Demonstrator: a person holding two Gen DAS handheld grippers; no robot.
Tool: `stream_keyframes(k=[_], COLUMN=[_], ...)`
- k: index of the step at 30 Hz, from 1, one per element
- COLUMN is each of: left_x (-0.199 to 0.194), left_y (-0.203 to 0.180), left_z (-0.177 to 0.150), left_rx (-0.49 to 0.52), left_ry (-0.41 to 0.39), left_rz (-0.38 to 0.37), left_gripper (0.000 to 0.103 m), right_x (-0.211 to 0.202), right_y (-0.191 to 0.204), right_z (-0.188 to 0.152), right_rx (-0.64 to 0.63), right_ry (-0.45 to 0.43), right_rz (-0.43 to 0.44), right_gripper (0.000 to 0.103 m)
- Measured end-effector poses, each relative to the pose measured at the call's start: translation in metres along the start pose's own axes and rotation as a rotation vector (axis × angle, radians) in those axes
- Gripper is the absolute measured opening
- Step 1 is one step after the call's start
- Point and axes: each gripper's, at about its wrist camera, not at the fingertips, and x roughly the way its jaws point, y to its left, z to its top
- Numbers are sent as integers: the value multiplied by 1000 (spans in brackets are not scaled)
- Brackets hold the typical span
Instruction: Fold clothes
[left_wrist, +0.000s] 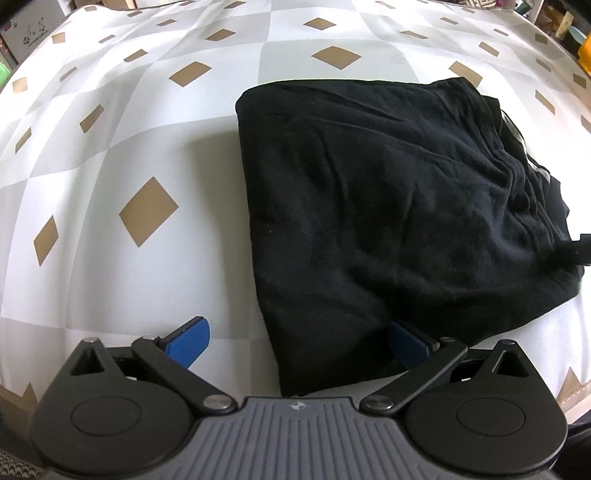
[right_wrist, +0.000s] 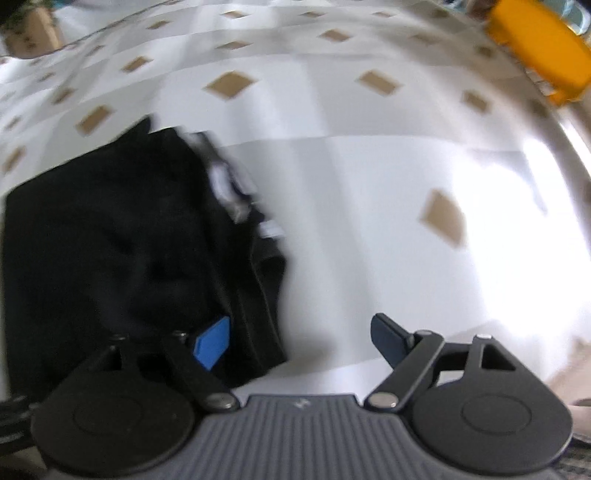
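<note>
A black garment (left_wrist: 388, 206) lies folded into a thick rectangle on the checked bed cover (left_wrist: 122, 155). My left gripper (left_wrist: 297, 341) is open over its near left corner, one blue pad (left_wrist: 188, 338) on the bare cover and the other pad (left_wrist: 408, 341) against the cloth's near edge. The right wrist view is blurred. There the same garment (right_wrist: 122, 243) fills the left side, with a white printed strip along its right edge. My right gripper (right_wrist: 301, 339) stands open over that edge, its left pad (right_wrist: 212, 341) above the cloth and its right pad (right_wrist: 388, 338) over the bare cover.
The white and grey cover with tan diamonds (right_wrist: 369, 184) runs on beyond the garment in both views. An orange object (right_wrist: 539, 51) sits past the bed's far right edge. Boxes and clutter (left_wrist: 22, 33) stand beyond the far left corner.
</note>
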Motion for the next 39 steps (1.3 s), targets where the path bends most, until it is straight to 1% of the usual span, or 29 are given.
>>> stream_keyframes(k=[1, 2, 5, 11, 12, 13, 15, 16, 18, 19, 21, 24, 25, 27, 30, 32, 35, 37, 39], left_x=[0, 1, 1, -5, -4, -2, 3, 18, 19, 22, 24, 27, 28, 29, 31, 30, 27, 24, 23], left_y=[0, 0, 1, -1, -2, -4, -7, -1, -5, -5, -3, 1, 2, 3, 5, 5, 1, -1, -2], left_z=[0, 1, 2, 9, 10, 11, 11, 14, 11, 10, 10, 11, 10, 10, 11, 12, 15, 17, 18], left_rx=[-3, -7, -18, -45, -41, -36, -20, -15, -12, -15, -24, -37, -39, -39, -48, -50, -33, -25, -26], left_ry=[1, 3, 8, -41, -47, -47, -42, -35, -19, -15, -11, -6, -5, -4, -1, -3, -36, -62, -69], left_rz=[1, 1, -6, -64, -69, -69, -61, -60, -59, -60, -61, -58, -59, -59, -59, -57, -51, -65, -87], left_gripper=[103, 103, 103, 103, 103, 103, 103, 103, 103, 103, 103, 103, 103, 103, 103, 103, 103, 103, 103], right_x=[-2, -7, -20, -9, -8, -8, -5, -2, 1, 3, 6, 6, 6, 8, 3, -2, -4, -1, 4], right_y=[-2, -2, 5, 38, 44, 49, 60, 64, 63, 59, 45, 27, 23, 17, 9, 12, 19, 25, 30], right_z=[1, 2, 4, 7, 8, 7, 8, 8, 3, 3, 7, 11, 13, 14, 16, 19, 22, 25, 26], right_rx=[15, 11, -33, -111, -127, -148, -202, -227, -244, -230, -141, -24, -11, 14, 68, 53, 28, 16, 12], right_ry=[-6, -32, -102, -65, -63, -67, -78, -80, -77, -78, -66, -73, -80, -75, -92, -133, -167, -167, -149], right_rz=[24, 38, 70, 199, 207, 202, 148, 99, 14, 0, 18, -8, -53, -90, -26, -7, 64, 76, 73], right_gripper=[79, 78, 80, 80, 80, 80, 80, 80, 81, 84, 84, 84, 82, 82, 81, 82, 82, 82, 82])
